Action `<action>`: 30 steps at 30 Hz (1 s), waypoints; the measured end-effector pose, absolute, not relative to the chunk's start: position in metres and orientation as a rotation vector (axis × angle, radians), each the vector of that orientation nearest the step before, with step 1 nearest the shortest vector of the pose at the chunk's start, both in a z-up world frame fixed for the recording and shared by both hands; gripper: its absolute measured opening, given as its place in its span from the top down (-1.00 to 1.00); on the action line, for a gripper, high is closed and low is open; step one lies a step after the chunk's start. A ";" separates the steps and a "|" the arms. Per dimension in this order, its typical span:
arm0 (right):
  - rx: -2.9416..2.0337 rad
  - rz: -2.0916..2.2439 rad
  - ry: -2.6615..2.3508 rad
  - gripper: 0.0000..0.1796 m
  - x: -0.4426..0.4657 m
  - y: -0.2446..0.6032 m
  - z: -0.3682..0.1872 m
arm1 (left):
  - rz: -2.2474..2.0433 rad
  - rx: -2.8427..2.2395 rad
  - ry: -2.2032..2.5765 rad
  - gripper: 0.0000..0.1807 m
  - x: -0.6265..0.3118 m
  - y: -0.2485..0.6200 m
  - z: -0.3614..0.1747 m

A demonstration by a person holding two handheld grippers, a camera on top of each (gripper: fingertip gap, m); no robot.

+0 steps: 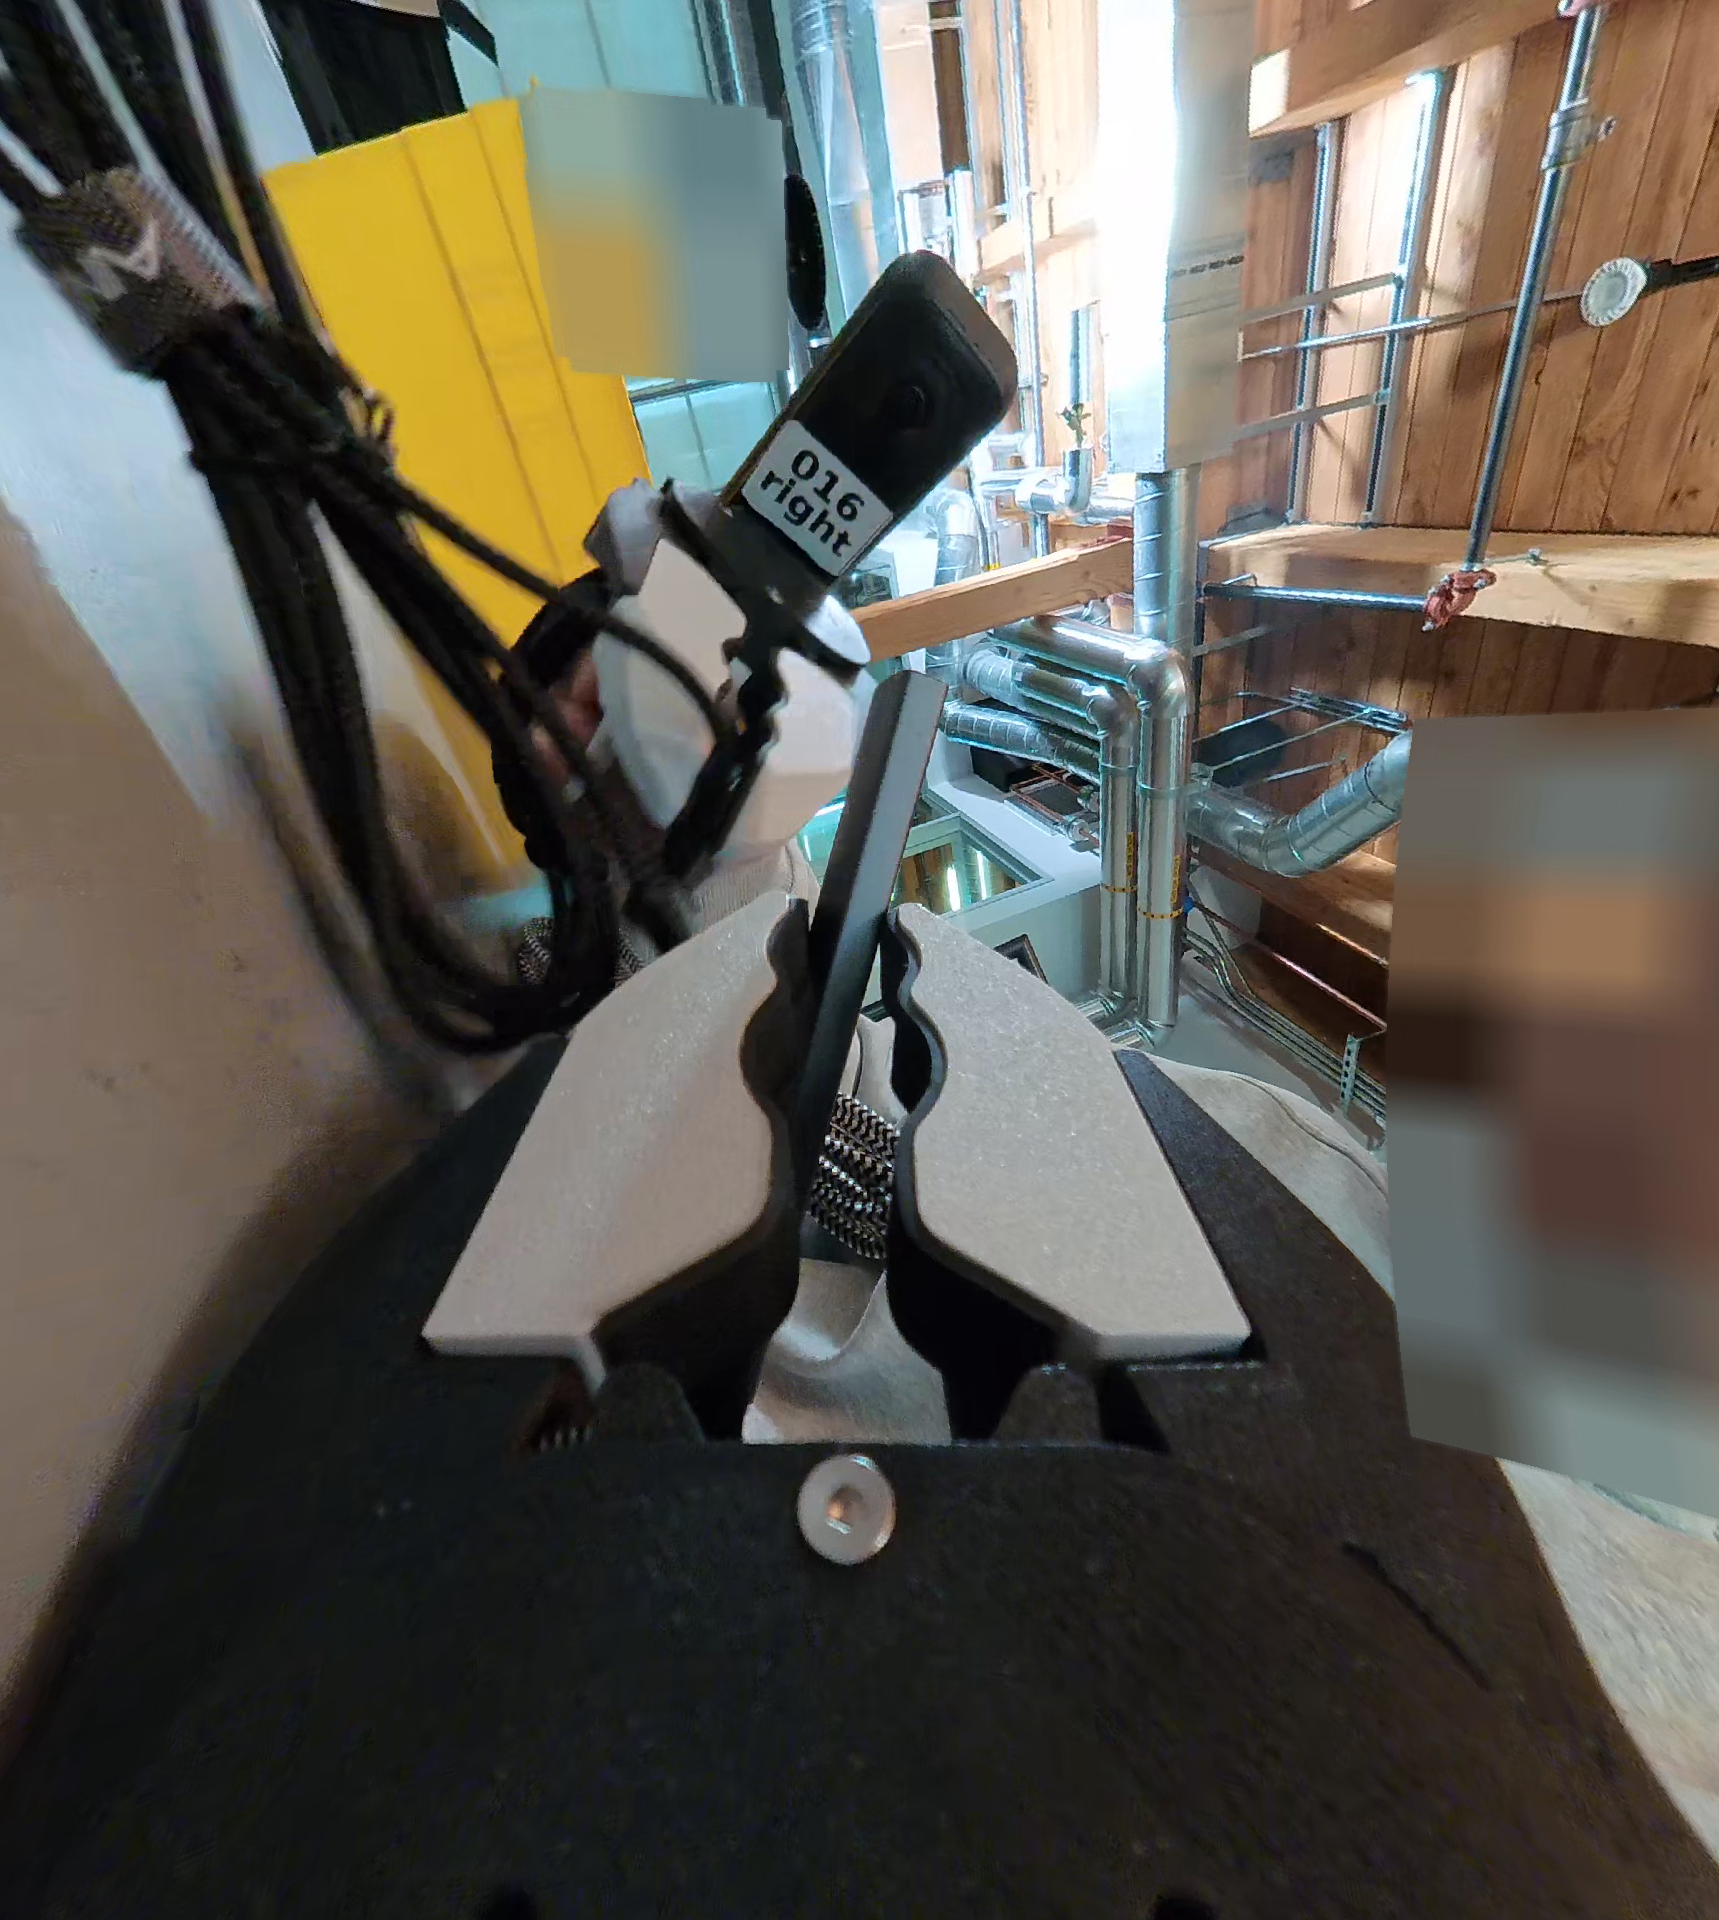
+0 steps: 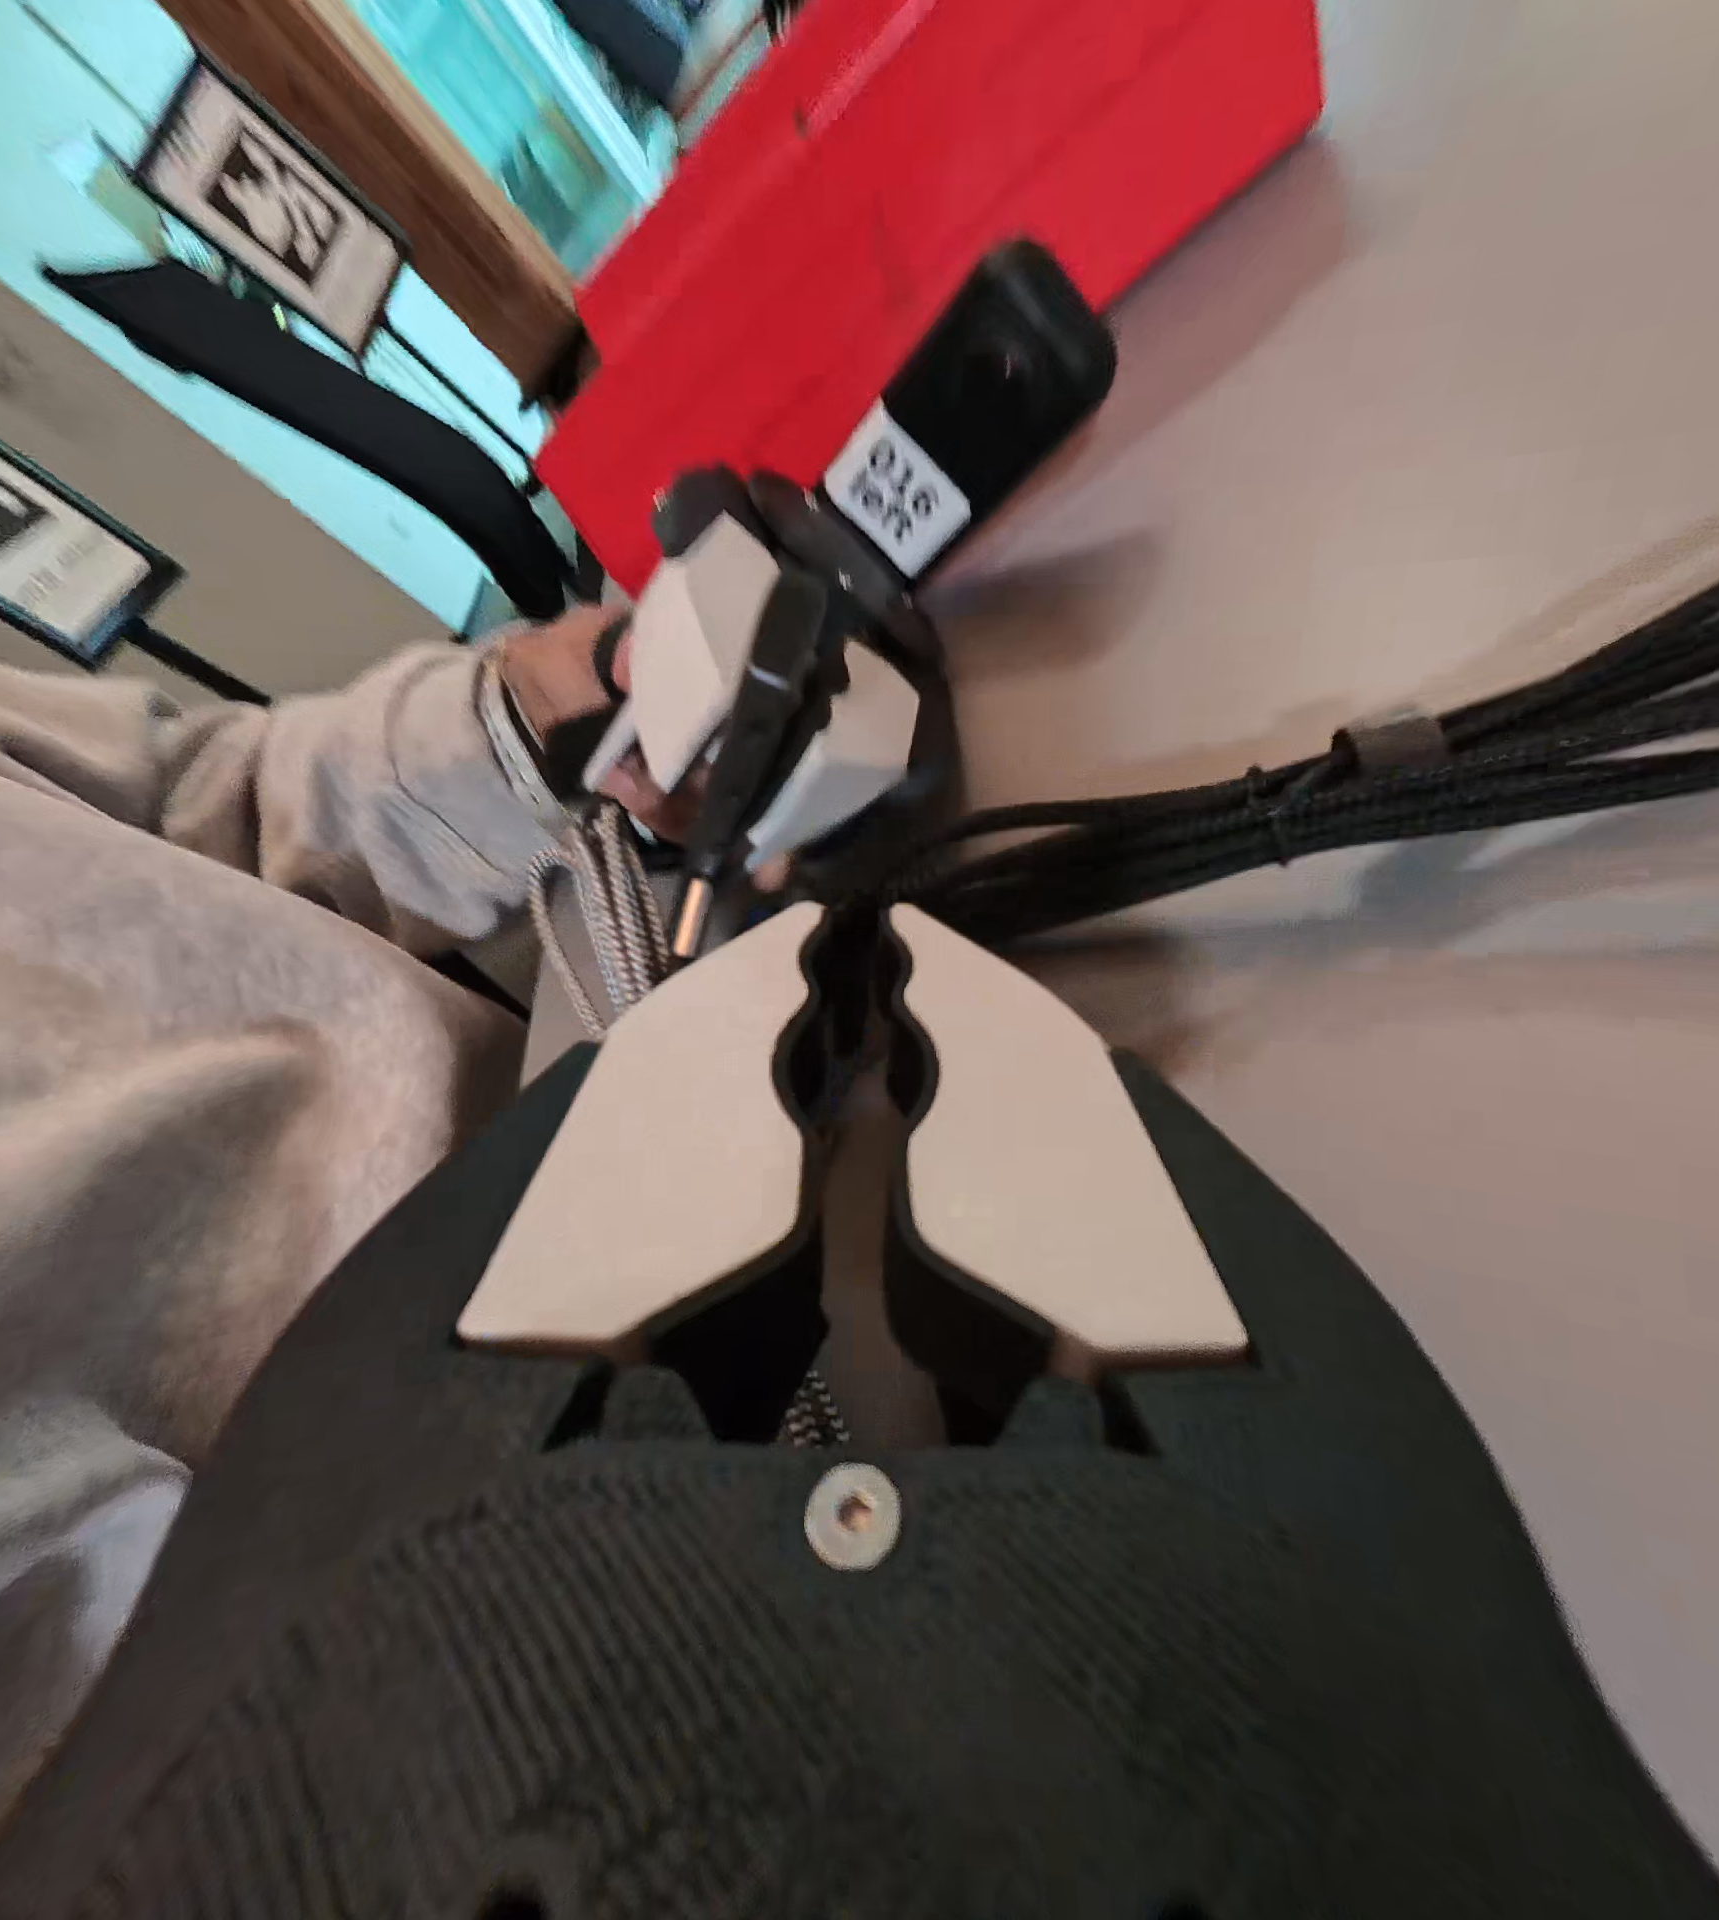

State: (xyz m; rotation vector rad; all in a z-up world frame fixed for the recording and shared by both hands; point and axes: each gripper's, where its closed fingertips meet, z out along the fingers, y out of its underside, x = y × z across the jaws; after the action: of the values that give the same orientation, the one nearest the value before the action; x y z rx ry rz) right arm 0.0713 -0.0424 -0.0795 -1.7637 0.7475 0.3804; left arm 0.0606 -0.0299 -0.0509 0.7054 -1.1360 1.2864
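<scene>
Left gripper (image 1: 842, 935): jaws narrow, clamped on a flat black bar-shaped piece (image 1: 870, 862) that sticks out past the tips, tilted to the right. A braided black-and-white cable (image 1: 850, 1164) runs behind it between the fingers; in the right wrist view the same piece (image 2: 767, 707) ends in a small metal plug (image 2: 691, 920), with the braided cable (image 2: 590, 925) looped below.

Right gripper (image 2: 857, 925): jaws nearly closed, pinching strands of a black sleeved cable bundle (image 2: 1457, 769) that fans out to the right across a beige surface (image 2: 1457, 1143). Bundle tied with a thin wrap and a dark strap. From the left wrist view, same bundle (image 1: 242, 582) hanging along a pale surface, strands leading into the right gripper (image 1: 720, 748); exact grip point blurred there.

Both grippers just beside each other, tips near touching. Each carries a black camera with a white label: (image 1: 886, 416), (image 2: 990, 416).

Around: red box (image 2: 886, 208) behind left gripper, yellow panel (image 1: 439, 343), silver ducts (image 1: 1146, 779) and wooden wall (image 1: 1561, 364), printed marker boards (image 2: 273, 208), a person's beige sleeve (image 2: 263, 790).
</scene>
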 end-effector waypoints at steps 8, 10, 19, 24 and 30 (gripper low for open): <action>-1.571 0.321 0.960 0.92 0.086 -0.060 -0.050 | 1.315 0.699 -1.129 0.85 0.063 -0.029 -0.049; -1.703 0.193 1.137 0.93 0.091 -0.069 -0.077 | 1.341 0.700 -1.117 0.85 0.066 -0.028 -0.047; -1.622 0.206 1.233 0.92 0.087 -0.049 -0.069 | 1.344 0.697 -1.123 0.85 0.066 -0.028 -0.047; -1.550 0.242 1.224 0.93 0.084 -0.035 -0.058 | 1.342 0.717 -1.115 0.85 0.068 -0.028 -0.049; -1.422 0.249 1.257 0.93 0.090 -0.043 -0.053 | 1.367 0.748 -1.099 0.85 0.074 -0.027 -0.049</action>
State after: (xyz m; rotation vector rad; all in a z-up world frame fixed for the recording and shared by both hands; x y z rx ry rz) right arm 0.0899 -0.0427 -0.0530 -1.4222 1.2575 0.2490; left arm 0.0741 -0.0272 -0.0489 0.7481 -1.0991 1.3674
